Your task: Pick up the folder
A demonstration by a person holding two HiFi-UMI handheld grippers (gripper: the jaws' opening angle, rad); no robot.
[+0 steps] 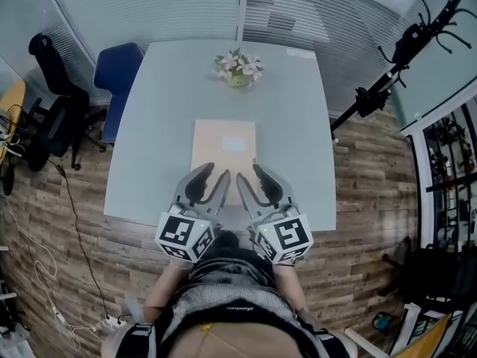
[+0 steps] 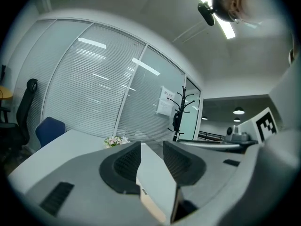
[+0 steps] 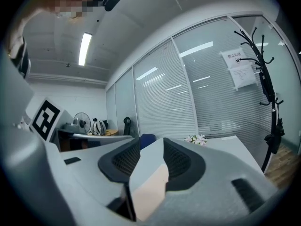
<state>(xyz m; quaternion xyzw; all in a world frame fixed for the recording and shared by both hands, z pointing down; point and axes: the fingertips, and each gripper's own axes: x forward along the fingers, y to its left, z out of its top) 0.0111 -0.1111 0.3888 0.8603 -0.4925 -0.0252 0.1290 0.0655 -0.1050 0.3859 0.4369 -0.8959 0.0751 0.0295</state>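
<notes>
A tan folder (image 1: 223, 146) with a pale label lies flat in the middle of the light grey table (image 1: 149, 140). Both grippers hover side by side at its near edge and point along the table toward it. My left gripper (image 1: 217, 171) has its jaws apart; in the left gripper view (image 2: 151, 145) a strip of tan folder (image 2: 155, 206) shows low in the gap. My right gripper (image 1: 248, 171) also stands with its jaws apart, and the right gripper view (image 3: 151, 140) shows the folder (image 3: 148, 192) low between them. Neither pair of pads presses on the folder.
A small pot of flowers (image 1: 238, 67) stands at the table's far side. A blue chair (image 1: 115, 69) sits at the far left corner, a black office chair (image 1: 52, 110) beyond it. A black coat stand (image 1: 402, 58) rises at the right. Glass walls with blinds lie behind.
</notes>
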